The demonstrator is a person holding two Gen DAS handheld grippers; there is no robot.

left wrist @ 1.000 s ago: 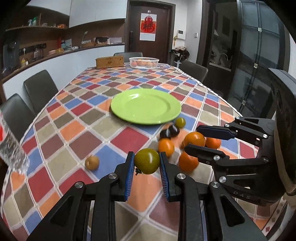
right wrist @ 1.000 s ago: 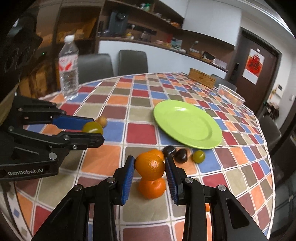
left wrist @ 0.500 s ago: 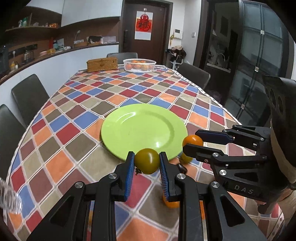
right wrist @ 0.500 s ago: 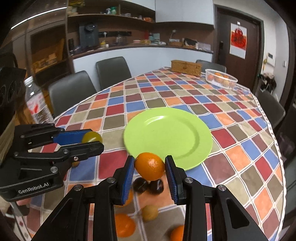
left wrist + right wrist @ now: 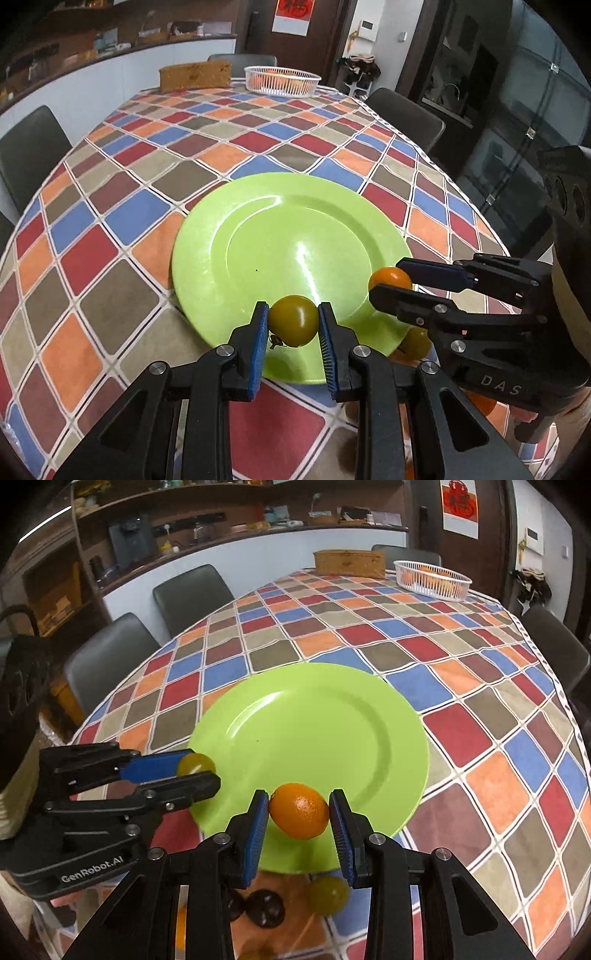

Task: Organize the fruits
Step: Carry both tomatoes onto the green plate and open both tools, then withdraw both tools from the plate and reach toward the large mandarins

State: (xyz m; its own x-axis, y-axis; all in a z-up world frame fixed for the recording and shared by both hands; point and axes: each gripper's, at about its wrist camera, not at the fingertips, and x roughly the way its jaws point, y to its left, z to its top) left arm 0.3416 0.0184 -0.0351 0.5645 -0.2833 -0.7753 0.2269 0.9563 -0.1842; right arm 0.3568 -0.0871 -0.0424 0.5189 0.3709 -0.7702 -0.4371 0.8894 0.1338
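Note:
My left gripper point(image 5: 293, 323) is shut on an olive-green tomato point(image 5: 293, 320) and holds it over the near rim of the lime-green plate point(image 5: 258, 236). My right gripper point(image 5: 299, 812) is shut on an orange point(image 5: 300, 810) above the plate's near edge point(image 5: 332, 716). In the left wrist view the right gripper point(image 5: 391, 282) holds the orange point(image 5: 389, 277) at the plate's right rim. In the right wrist view the left gripper point(image 5: 197, 771) holds the tomato point(image 5: 195, 764) at the plate's left rim.
Under the grippers lie a yellow-green fruit point(image 5: 327, 893), two dark fruits point(image 5: 264, 906) and more oranges point(image 5: 480, 404). A white basket point(image 5: 282, 80) with oranges and a wicker box point(image 5: 195, 75) stand at the table's far end. Dark chairs point(image 5: 192, 594) surround the table.
Both grippers have moved forward with their fruit, from short of the plate to over its near rim. The loose fruits have dropped below the view's lower edge.

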